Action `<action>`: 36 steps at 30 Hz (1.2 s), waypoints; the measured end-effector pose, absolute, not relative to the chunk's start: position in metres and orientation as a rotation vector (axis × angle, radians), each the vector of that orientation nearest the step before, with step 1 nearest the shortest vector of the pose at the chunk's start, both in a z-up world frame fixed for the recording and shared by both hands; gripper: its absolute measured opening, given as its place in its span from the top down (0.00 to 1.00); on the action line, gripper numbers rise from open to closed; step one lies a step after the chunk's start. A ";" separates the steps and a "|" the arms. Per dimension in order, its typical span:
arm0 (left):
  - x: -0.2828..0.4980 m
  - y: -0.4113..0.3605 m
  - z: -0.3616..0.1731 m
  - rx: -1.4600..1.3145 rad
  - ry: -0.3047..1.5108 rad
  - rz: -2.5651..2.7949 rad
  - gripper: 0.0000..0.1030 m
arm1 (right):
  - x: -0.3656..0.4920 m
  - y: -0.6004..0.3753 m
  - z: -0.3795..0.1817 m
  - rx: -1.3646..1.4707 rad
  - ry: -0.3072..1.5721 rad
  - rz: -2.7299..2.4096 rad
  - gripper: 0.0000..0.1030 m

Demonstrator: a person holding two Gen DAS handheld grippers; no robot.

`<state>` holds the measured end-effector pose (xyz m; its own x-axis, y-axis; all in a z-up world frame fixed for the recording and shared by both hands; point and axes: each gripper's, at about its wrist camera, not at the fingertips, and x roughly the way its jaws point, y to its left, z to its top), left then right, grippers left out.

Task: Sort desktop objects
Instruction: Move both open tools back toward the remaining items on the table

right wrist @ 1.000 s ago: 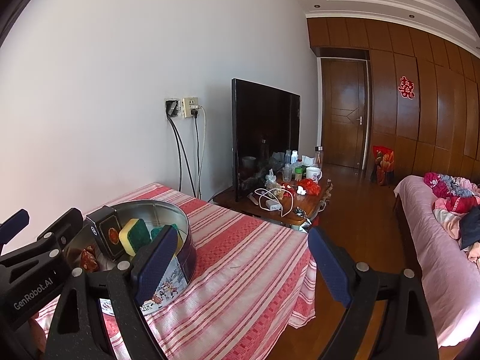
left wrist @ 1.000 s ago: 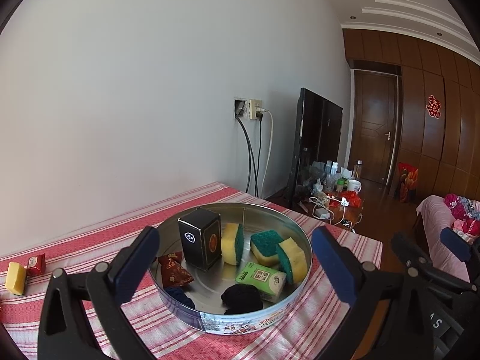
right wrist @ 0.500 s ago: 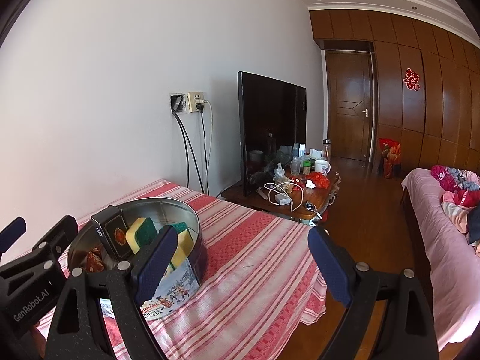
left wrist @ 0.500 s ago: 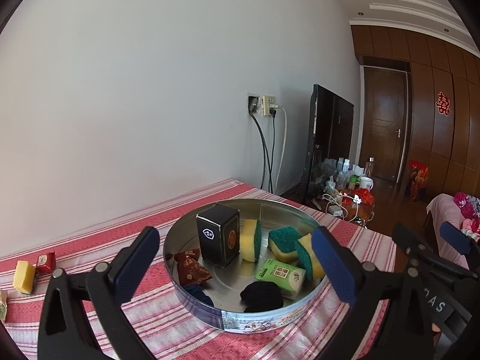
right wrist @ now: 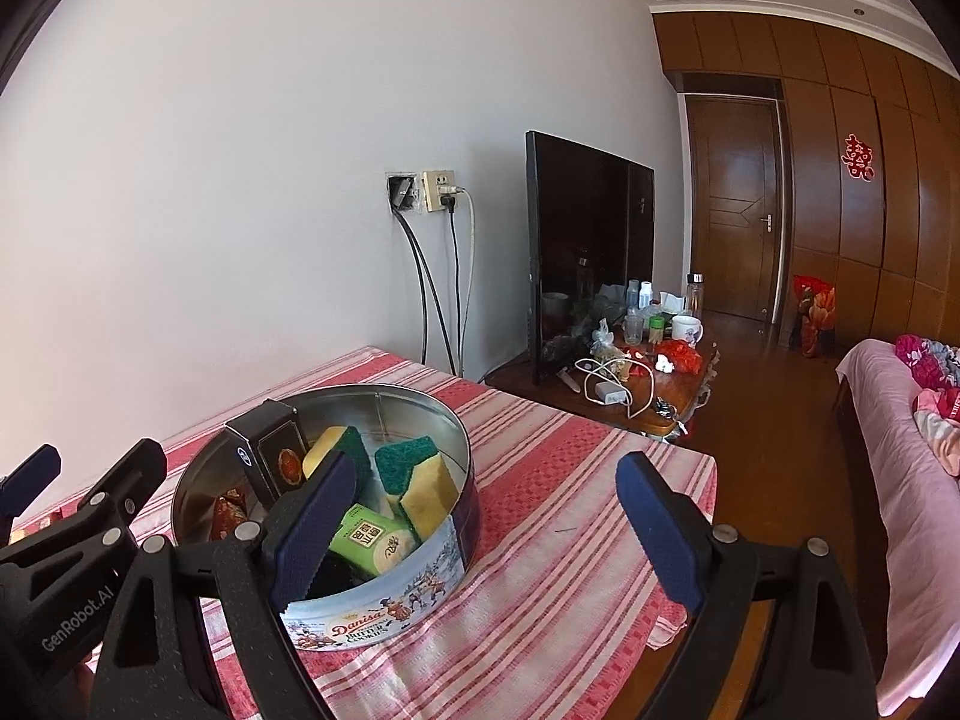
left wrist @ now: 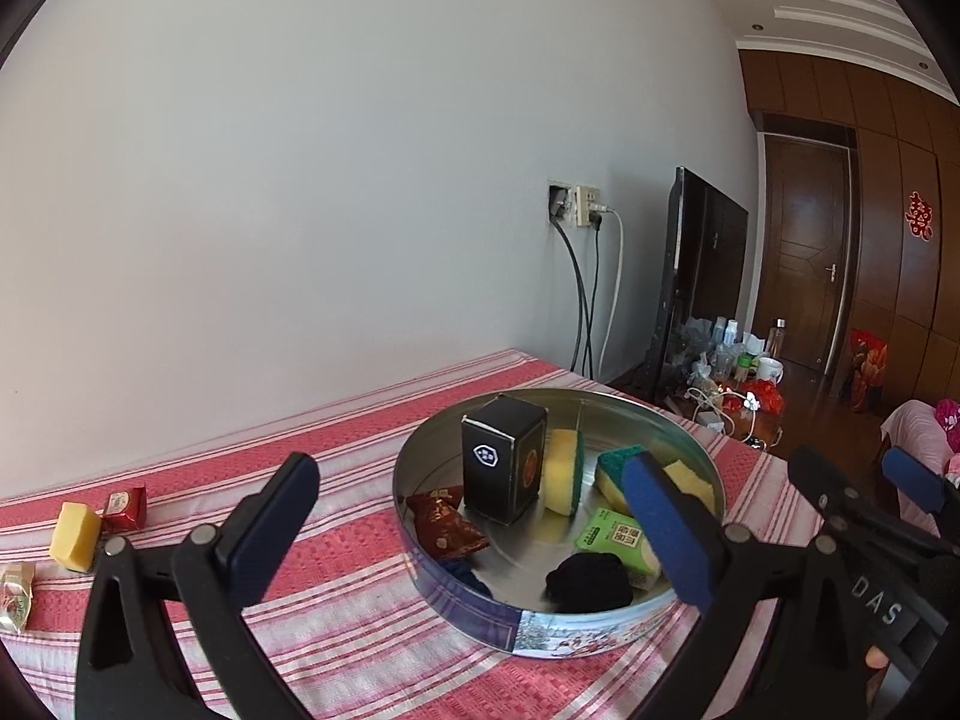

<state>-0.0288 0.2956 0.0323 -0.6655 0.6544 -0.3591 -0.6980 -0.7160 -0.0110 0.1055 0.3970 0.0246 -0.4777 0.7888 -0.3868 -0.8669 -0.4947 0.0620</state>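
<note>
Both tools hang released and empty: the left gripper (left wrist: 480,525) gapes wide before the round metal cookie tin (left wrist: 540,630); the right gripper (right wrist: 486,531) spreads wide beside it.

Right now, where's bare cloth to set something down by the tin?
Free: striped cloth between the cookie tin and the table's right edge, and between tin and yellow block. Crowded: inside the tin, sponges, black box, packets.

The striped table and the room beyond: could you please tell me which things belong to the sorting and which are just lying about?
Sorting:
cookie tin
black box
sponges
yellow block
red packet

Lying about:
television
white mug
charger
</note>
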 end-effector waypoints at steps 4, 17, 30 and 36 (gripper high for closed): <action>-0.035 0.269 0.028 -0.450 0.170 2.381 0.01 | 0.099 0.389 0.024 -0.378 0.324 2.105 0.12; -0.072 0.156 0.025 -0.498 0.106 2.602 0.01 | 0.044 0.318 0.023 -0.419 0.280 2.306 0.12; -0.132 0.013 0.014 -0.647 -0.001 2.925 0.00 | -0.025 0.240 0.019 -0.494 0.205 2.532 0.12; -0.177 -0.071 -0.008 -0.901 -0.126 3.073 0.00 | -0.070 0.197 0.009 -0.578 0.221 2.682 0.12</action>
<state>-0.1773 -0.0715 -0.0080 -0.8401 -0.0386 -0.5411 0.0828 -0.9949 -0.0576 -0.0696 0.1972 0.0087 -0.8404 0.3373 -0.4242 -0.4021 -0.9129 0.0708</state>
